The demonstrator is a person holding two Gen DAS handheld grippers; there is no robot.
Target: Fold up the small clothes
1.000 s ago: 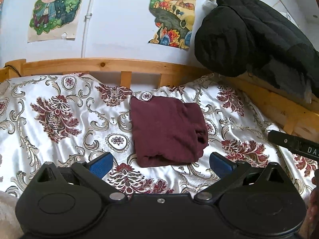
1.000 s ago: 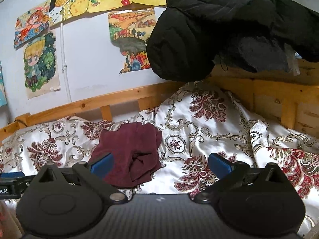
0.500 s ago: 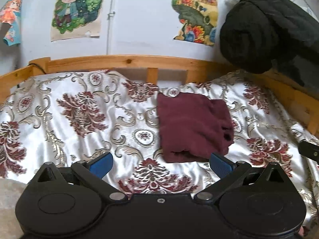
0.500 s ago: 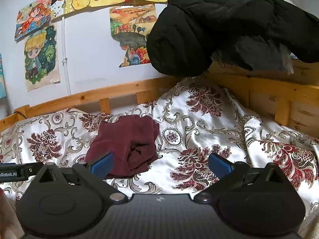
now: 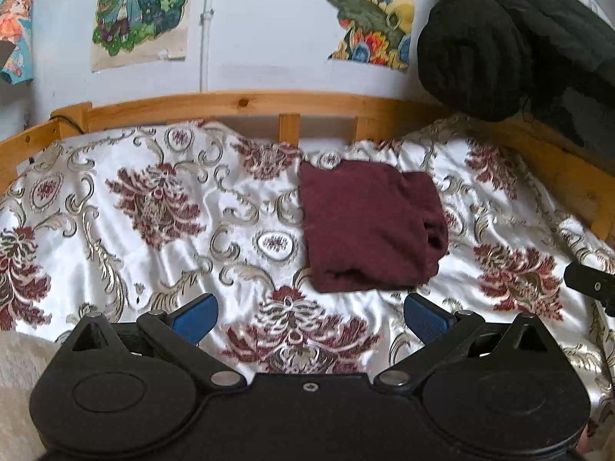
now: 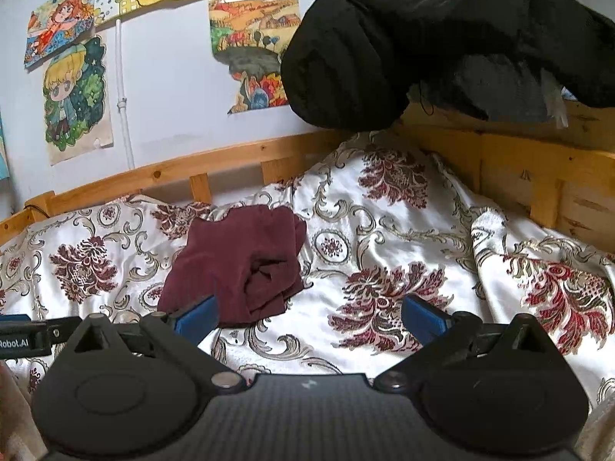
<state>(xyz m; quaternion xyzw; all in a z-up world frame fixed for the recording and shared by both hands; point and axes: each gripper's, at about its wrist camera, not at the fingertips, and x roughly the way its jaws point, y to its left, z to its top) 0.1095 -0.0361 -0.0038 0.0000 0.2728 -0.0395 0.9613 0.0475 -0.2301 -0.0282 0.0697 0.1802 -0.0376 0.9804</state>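
White satin bedding (image 5: 238, 230) patterned with dark red flowers and gold scrolls covers the bed in front of me, boxed in by a light wooden bed frame (image 5: 238, 101) along the far side and the right. Behind it, on the pale wall, hang cartoon posters (image 5: 140, 11), and a black padded jacket (image 6: 423, 38) is slung over the right end of the frame. On the bedding lies the maroon garment (image 5: 369, 226), folded into a rough rectangle with its right edge bunched and lumpy; it sits toward the far side of the bed, nothing touching it. My left tongs (image 5: 307, 317) hover near its closest edge with the blue fingertips (image 5: 196, 317) spread wide and holding nothing. My right tongs (image 6: 309, 317) are likewise spread wide and empty, off to the garment's right, so that from their camera the left blue pad overlaps the garment's near corner (image 6: 230, 265). At the right edge of the left camera's view I can see a black piece of the other tool poking in above the bedding.
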